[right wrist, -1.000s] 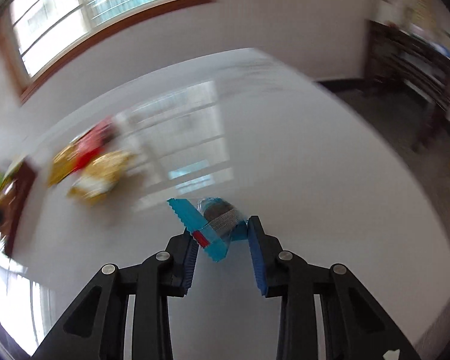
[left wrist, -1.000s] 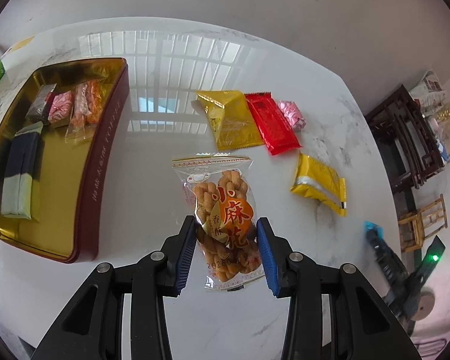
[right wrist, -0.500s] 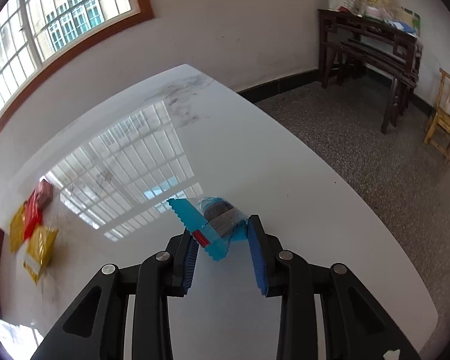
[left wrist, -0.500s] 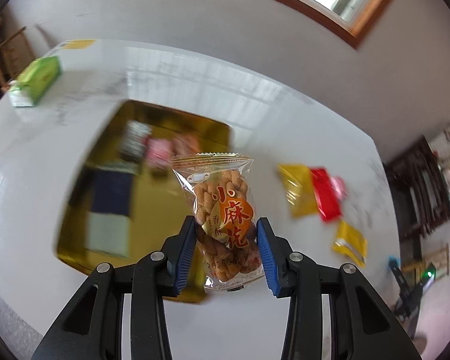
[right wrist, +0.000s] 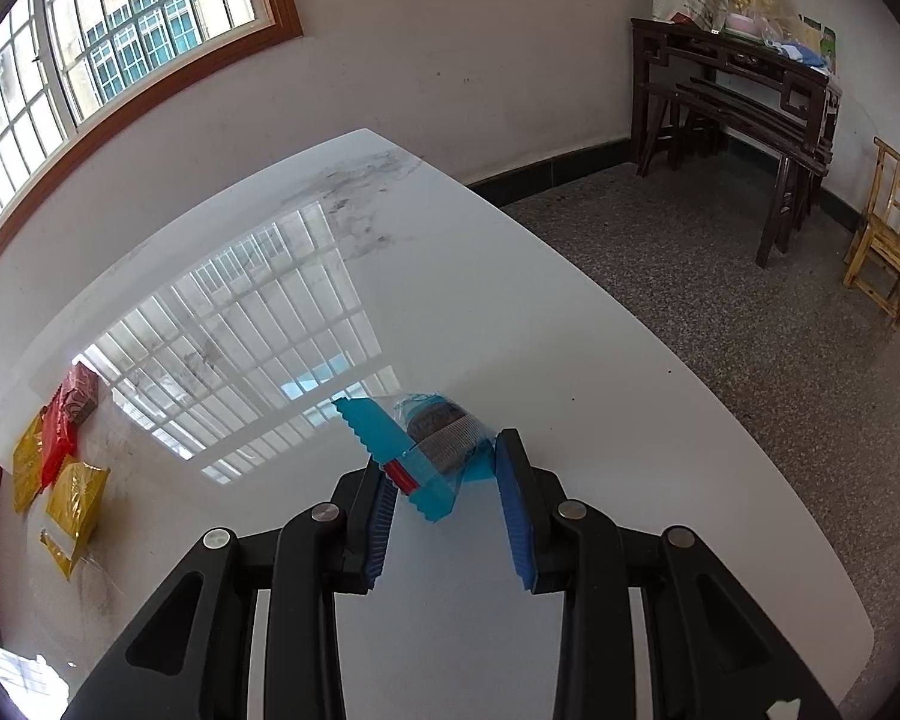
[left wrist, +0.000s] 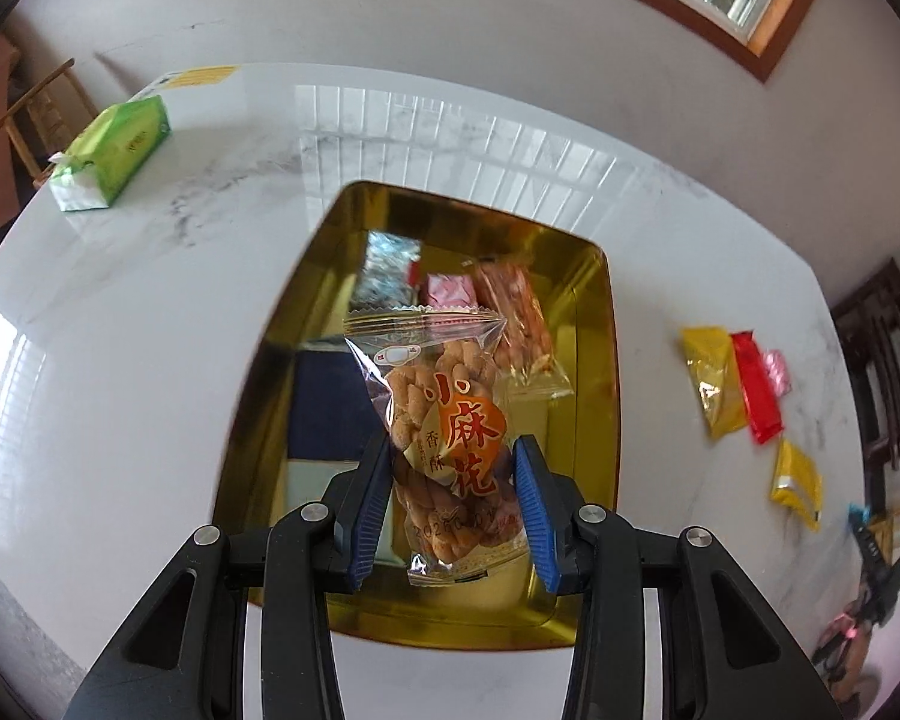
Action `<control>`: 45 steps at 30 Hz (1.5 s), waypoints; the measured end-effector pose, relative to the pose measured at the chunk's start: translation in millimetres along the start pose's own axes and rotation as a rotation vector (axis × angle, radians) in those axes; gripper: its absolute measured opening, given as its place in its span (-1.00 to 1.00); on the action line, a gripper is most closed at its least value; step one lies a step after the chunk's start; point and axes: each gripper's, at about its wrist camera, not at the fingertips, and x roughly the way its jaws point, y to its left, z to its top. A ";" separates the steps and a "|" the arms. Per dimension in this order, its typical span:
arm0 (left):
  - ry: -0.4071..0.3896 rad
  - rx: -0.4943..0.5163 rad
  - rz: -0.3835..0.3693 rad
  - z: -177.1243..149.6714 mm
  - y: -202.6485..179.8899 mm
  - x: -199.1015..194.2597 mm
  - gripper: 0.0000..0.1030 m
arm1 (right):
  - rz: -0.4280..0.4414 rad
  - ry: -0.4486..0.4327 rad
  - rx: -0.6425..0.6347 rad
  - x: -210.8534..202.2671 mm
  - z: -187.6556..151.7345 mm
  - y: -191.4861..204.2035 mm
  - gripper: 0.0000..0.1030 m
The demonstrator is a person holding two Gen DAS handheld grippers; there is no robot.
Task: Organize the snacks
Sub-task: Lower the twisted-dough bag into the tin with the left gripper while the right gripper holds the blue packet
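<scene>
While over tin [left wrist: 600, 324], left gripper [left wrist: 450, 495] pinches twist bag [left wrist: 444, 438] mid-body: light, crinkly, brittle inside. Right gripper [right wrist: 447, 492] clamps blue wrapper [right wrist: 414, 444], slippery.

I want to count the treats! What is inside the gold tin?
Inside the gold tin: a silvery packet, a pink packet, an orange snack bag and a dark blue pack. The twisted-snack bag in the left gripper covers the middle.
</scene>
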 end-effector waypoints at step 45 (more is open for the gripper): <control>-0.352 0.266 0.124 -43.2 -28.2 -27.7 -0.06 | -0.011 0.002 -0.008 3.0 1.8 2.8 -0.40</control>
